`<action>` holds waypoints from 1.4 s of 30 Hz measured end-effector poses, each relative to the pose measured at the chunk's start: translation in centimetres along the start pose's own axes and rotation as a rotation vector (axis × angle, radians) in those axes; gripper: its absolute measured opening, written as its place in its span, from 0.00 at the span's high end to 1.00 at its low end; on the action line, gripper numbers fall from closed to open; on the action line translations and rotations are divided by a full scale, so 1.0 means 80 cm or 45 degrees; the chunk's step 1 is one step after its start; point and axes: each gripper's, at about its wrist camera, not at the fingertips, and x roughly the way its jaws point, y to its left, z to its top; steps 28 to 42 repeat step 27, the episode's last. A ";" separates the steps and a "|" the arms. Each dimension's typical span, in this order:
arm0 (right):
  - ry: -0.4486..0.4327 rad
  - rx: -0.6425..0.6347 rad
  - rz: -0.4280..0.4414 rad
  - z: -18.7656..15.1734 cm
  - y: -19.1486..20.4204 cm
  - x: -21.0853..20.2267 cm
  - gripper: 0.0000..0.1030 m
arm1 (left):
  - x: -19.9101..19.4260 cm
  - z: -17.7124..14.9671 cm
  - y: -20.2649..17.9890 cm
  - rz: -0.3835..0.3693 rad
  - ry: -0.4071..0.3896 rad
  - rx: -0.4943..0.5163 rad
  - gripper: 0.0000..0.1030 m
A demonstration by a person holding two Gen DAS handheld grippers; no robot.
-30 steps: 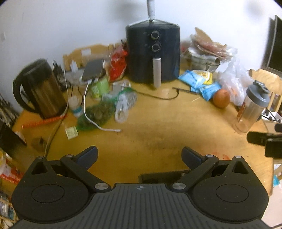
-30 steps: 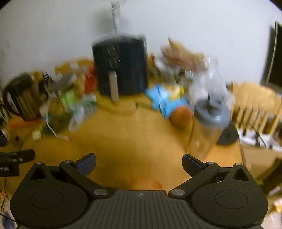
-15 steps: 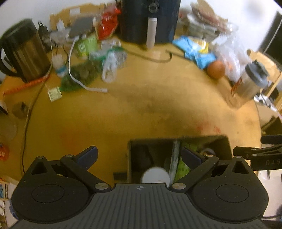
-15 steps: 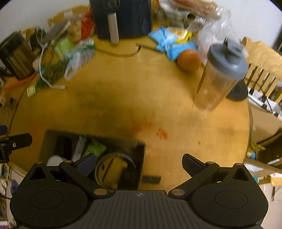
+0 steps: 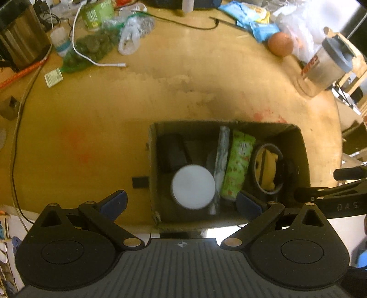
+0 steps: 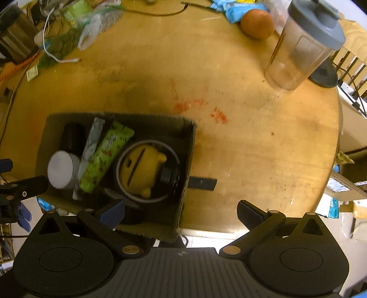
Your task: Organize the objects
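Two pairs of tongs hang above the near edge of the round worktop (image 6: 263, 128), and both are spread wide and grasp nothing: the left tongs (image 5: 182, 201) over the dark box (image 5: 300, 146), the right tongs (image 6: 181, 212) over its right-hand corner.

The box (image 6: 191, 137) stands at the very edge of the worktop, and in the right view its near corner seems to reach past the rim. I judge this the main risk: a push from either tool during a reach could tip it off. Inside, things are packed close. A white-lidded jar (image 5: 193, 186) touches a grey packet (image 5: 221, 158), which leans on a green snack bag (image 5: 238, 162); beside that a yellow toy (image 6: 140, 169) sits inside a round container (image 6: 119, 160). Pulling one out may drag its neighbour along, and the smooth lid could slip from the pads.

Loose objects wait well apart at the far side: an orange (image 6: 257, 23), a shaker bottle (image 6: 305, 43), blue packets (image 5: 254, 20) and a white cable (image 5: 91, 58). The tall bottle could fall if it is pinched near the top.

Hard to make out: the black objects in the box's left part and beside the toy, and the box floor, which lies in shadow. The far clutter is cut off at the frame edge, and both views are a little blurred.
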 end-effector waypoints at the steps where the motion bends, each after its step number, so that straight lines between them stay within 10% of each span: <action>1: 0.010 -0.002 -0.002 -0.001 0.001 0.002 0.00 | 0.002 -0.001 -0.001 -0.001 0.009 0.007 0.00; 42: 0.054 0.092 -0.011 -0.012 -0.014 0.010 0.00 | 0.008 -0.010 -0.011 -0.039 0.021 0.044 0.00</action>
